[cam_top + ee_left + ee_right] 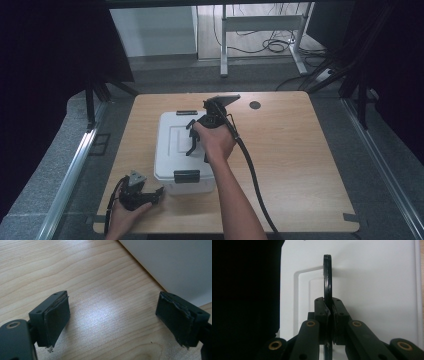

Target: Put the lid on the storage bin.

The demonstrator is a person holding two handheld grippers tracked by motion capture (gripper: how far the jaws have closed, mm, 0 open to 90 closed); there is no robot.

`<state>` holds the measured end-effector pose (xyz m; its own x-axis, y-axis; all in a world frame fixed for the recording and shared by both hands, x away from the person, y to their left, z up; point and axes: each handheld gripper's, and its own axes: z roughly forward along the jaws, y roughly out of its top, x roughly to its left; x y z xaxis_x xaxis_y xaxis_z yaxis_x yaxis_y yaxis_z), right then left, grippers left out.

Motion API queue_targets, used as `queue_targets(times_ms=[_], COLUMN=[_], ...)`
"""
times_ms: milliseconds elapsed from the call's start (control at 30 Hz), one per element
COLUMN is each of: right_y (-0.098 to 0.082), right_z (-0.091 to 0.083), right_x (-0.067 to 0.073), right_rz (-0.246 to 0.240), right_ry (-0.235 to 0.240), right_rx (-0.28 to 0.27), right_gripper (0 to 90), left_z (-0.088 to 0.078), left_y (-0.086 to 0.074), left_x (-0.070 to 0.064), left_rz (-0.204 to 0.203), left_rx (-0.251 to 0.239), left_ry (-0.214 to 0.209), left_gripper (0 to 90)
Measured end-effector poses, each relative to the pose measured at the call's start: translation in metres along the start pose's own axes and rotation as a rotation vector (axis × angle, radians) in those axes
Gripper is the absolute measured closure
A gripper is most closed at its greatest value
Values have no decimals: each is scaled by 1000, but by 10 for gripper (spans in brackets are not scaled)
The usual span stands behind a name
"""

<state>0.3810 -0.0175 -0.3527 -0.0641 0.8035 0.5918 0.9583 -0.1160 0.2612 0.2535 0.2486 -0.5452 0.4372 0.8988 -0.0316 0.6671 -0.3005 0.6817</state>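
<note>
White lidded plastic storage box (181, 152) with black latches sits mid-table on the pale wooden tabletop (290, 150); it is rigid, smooth, probably light. Right gripper (328, 311) is clamped on its thin black hinged lid handle (327, 277), the natural hold. Left gripper (112, 315) rests beside it, jaws wide, empty.

High view: evenly lit wooden table (300, 165), dark surroundings on both sides, slightly soft focus. Left gripper view: a pale glare patch on the wood grain between sharp pads (56, 317). Right gripper view: bright white box lid (374, 285), deep black at the left edge.
</note>
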Motion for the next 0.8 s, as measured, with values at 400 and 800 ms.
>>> queue_targets(times_ms=[400, 800], right_y=[0, -4], right_z=[12, 19], right_x=[-2, -1], right_rz=[4, -10], right_ry=[-13, -23], right_rx=[-9, -20], right_gripper=[847, 840], left_z=[0, 0], left_y=[0, 0], left_x=[0, 0], left_rz=[2, 1], left_rx=[2, 1], left_ry=[-2, -2], left_gripper=[119, 119])
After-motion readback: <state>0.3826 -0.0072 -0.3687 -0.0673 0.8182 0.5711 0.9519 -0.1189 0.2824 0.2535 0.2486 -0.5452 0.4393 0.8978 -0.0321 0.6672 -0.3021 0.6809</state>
